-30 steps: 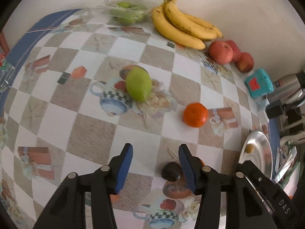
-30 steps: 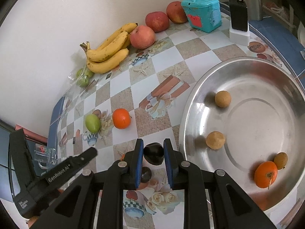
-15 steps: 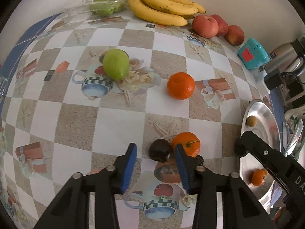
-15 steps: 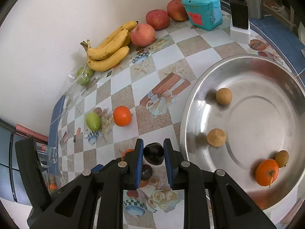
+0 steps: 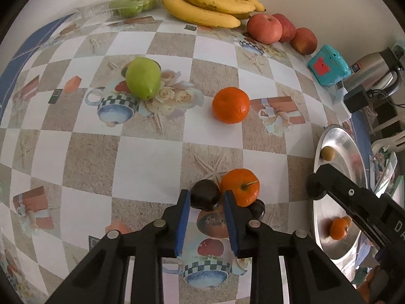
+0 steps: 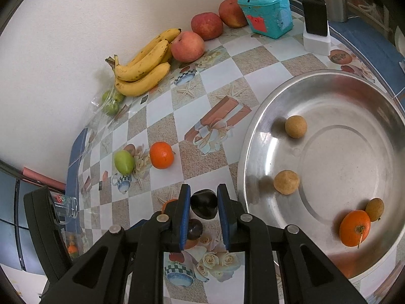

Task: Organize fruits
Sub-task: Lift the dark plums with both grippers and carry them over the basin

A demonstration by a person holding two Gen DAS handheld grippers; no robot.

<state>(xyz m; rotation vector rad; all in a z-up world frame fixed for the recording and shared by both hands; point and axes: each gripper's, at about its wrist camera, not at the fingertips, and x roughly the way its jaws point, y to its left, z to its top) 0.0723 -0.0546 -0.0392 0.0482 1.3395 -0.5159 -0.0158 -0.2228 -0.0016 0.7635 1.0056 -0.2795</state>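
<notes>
Now your left claw (image 5: 206, 194) has just been closing, its pads gripping the dark fruit (image 5: 205, 198) on the surface (image 5: 141, 162); an orange (image 5: 240, 187) touches that fruit's right side; your right claw (image 6: 203, 189), clamped on a second dark fruit (image 6: 203, 205), is nearer the tray (image 6: 249, 136), just rightward.

Bananas (image 6: 144, 68) against wall, apples (image 6: 187, 46) beside; pan (image 6: 255, 136) right.

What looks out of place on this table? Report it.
Nothing is spilled or damaged. Two things stand out: a teal box sits at the end of the fruit row, against the apples, and the green fruit beside the bananas lies in a clear bag.
</notes>
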